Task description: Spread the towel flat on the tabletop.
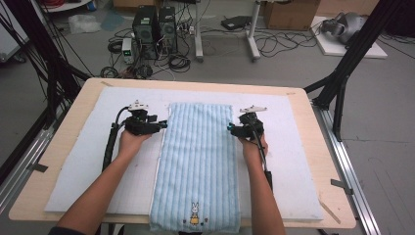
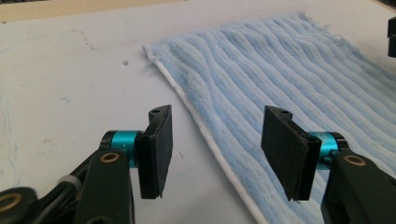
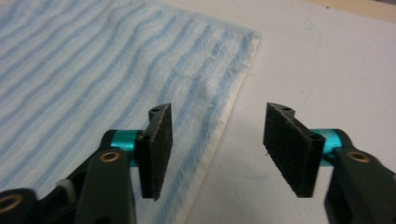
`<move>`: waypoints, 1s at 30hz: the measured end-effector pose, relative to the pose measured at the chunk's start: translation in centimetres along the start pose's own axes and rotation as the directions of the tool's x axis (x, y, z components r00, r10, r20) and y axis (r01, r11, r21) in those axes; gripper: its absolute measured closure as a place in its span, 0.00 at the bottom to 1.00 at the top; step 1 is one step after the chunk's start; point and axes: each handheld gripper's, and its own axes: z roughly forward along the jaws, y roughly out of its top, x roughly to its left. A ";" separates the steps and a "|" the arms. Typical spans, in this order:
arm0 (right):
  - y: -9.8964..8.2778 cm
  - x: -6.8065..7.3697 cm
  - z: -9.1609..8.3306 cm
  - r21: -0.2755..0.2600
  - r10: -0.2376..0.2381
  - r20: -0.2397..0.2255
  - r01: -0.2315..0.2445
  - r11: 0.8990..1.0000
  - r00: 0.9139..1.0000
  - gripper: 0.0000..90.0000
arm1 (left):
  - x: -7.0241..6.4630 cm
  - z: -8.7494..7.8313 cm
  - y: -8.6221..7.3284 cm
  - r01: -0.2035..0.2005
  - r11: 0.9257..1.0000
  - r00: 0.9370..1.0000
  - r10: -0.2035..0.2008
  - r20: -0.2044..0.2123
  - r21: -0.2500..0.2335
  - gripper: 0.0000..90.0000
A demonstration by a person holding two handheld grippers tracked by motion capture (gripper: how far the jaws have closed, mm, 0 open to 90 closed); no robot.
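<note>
Grey workshop floor lies beyond your desk [image 1: 323,191], with two black computer towers [image 1: 155,27] and loose cables at the far side and black frame legs to the left and right. On the pale wooden desk is a white padded mat [image 1: 98,166], and along the mat's middle, running from far to near, lies a light blue striped terry towel [image 1: 198,161] spread flat. Its near end hangs just over the desk's near edge and carries a small embroidered rabbit [image 1: 195,214].

Your left hand-held gripper [image 1: 165,124] sits at the towel's left edge, toward the far end, pointing right at the cloth. In the left gripper view its jaws stand wide apart with nothing between the pads; the towel's white-piped edge [image 2: 210,140] runs through the gap between them, one jaw over bare mat, the other over the towel.

Your right hand-held gripper [image 1: 229,128] mirrors it at the towel's right edge, pointing left. In the right gripper view its jaws are likewise spread wide and hold nothing, straddling the towel's edge [image 3: 224,126] near the far right corner [image 3: 254,37]. I cannot tell whether either pair of jaws touches the cloth.
</note>
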 end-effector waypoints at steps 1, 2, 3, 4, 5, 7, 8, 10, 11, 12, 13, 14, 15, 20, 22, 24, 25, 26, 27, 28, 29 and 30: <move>-0.2 -0.1 -0.6 -0.006 -0.005 -0.024 0.004 1.000 1.000 0.41 | 0.0 -0.4 -0.3 0.003 1.000 1.000 -0.003 0.015 -0.015 0.47; -0.4 -0.2 -1.2 -0.014 -0.016 -0.053 0.016 1.000 0.998 0.38 | 0.0 -0.7 -0.6 0.005 1.000 0.999 -0.004 0.032 -0.028 0.47; -0.6 -0.3 -1.9 -0.014 -0.015 -0.082 0.014 1.000 0.997 0.35 | 0.0 -1.1 -0.8 0.009 0.999 0.999 -0.008 0.052 -0.032 0.47; -0.9 -0.3 -2.5 -0.021 -0.027 -0.108 0.025 0.999 0.994 0.34 | -0.1 -1.4 -1.1 0.013 0.999 0.998 -0.009 0.068 -0.051 0.45; -1.3 -0.3 -3.2 -0.026 -0.047 -0.122 0.044 0.999 0.991 0.32 | -0.1 -1.8 -1.3 0.015 0.998 0.997 -0.010 0.081 -0.065 0.43; -2.2 -0.4 -4.6 -0.029 -0.070 -0.157 0.066 0.997 0.985 0.26 | -0.3 -2.5 -1.6 0.014 0.996 0.994 -0.005 0.111 -0.084 0.41; -2.6 -0.5 -5.2 -0.036 -0.077 -0.173 0.071 0.997 0.982 0.22 | -0.4 -2.7 -1.7 0.012 0.996 0.993 -0.002 0.120 -0.085 0.39; -3.6 -0.5 -6.5 -0.070 -0.092 -0.172 0.081 0.994 0.981 0.14 | -0.7 -3.4 -1.9 0.011 0.993 0.991 0.005 0.137 -0.119 0.34; -4.1 -0.6 -6.9 -0.078 -0.090 -0.169 0.078 0.994 0.982 0.13 | -0.9 -3.7 -2.0 0.009 0.992 0.990 0.010 0.138 -0.129 0.31; -4.5 -0.7 -7.3 -0.091 -0.102 -0.174 0.087 0.992 0.979 0.13 | -1.0 -3.9 -2.1 0.007 0.990 0.990 0.012 0.137 -0.140 0.27; -4.9 -0.6 -7.7 -0.090 -0.107 -0.182 0.091 0.992 0.977 0.13 | -1.2 -4.2 -2.2 0.009 0.989 0.989 0.013 0.148 -0.151 0.23; -5.2 -0.6 -8.0 -0.099 -0.125 -0.181 0.108 0.989 0.976 0.13 | -1.3 -4.5 -2.3 0.002 0.987 0.987 0.024 0.159 -0.161 0.22; -5.4 -0.5 -8.3 -0.106 -0.138 -0.181 0.121 0.987 0.974 0.13 | -1.4 -4.7 -2.4 -0.002 0.985 0.985 0.032 0.168 -0.174 0.22; -6.2 -0.1 -9.5 -0.175 -0.153 -0.163 0.124 0.977 0.975 0.13 | -1.9 -5.9 -2.8 -0.034 0.973 0.984 0.073 0.164 -0.228 0.21; -6.2 0.2 -9.8 -0.183 -0.167 -0.141 0.140 0.973 0.976 0.13 | -2.0 -6.2 -3.1 -0.032 0.971 0.984 0.072 0.160 -0.235 0.21; -6.3 0.2 -9.8 -0.175 -0.170 -0.130 0.146 0.974 0.977 0.13 | -2.0 -6.3 -3.3 -0.030 0.972 0.985 0.069 0.161 -0.233 0.22; -6.3 0.2 -9.8 -0.164 -0.160 -0.137 0.137 0.977 0.978 0.13 | -2.0 -6.3 -3.4 -0.033 0.974 0.984 0.070 0.161 -0.224 0.22; -6.3 0.2 -9.7 -0.154 -0.156 -0.141 0.134 0.979 0.978 0.13 | -2.0 -6.3 -3.4 -0.033 0.974 0.985 0.070 0.160 -0.226 0.22; -6.3 0.2 -9.7 -0.149 -0.152 -0.139 0.131 0.980 0.979 0.13 | -2.0 -6.3 -3.4 -0.031 0.973 0.985 0.068 0.160 -0.227 0.22; -6.3 0.2 -9.6 -0.146 -0.154 -0.130 0.135 0.980 0.979 0.13 | -2.0 -6.3 -3.4 -0.031 0.973 0.985 0.069 0.160 -0.227 0.22; -6.3 0.1 -9.5 -0.146 -0.155 -0.126 0.137 0.980 0.980 0.13 | -2.0 -6.3 -3.4 -0.032 0.973 0.985 0.069 0.159 -0.229 0.22; -6.3 0.1 -9.4 -0.144 -0.156 -0.125 0.137 0.980 0.980 0.13 | -2.0 -6.4 -3.4 -0.036 0.973 0.985 0.074 0.157 -0.229 0.23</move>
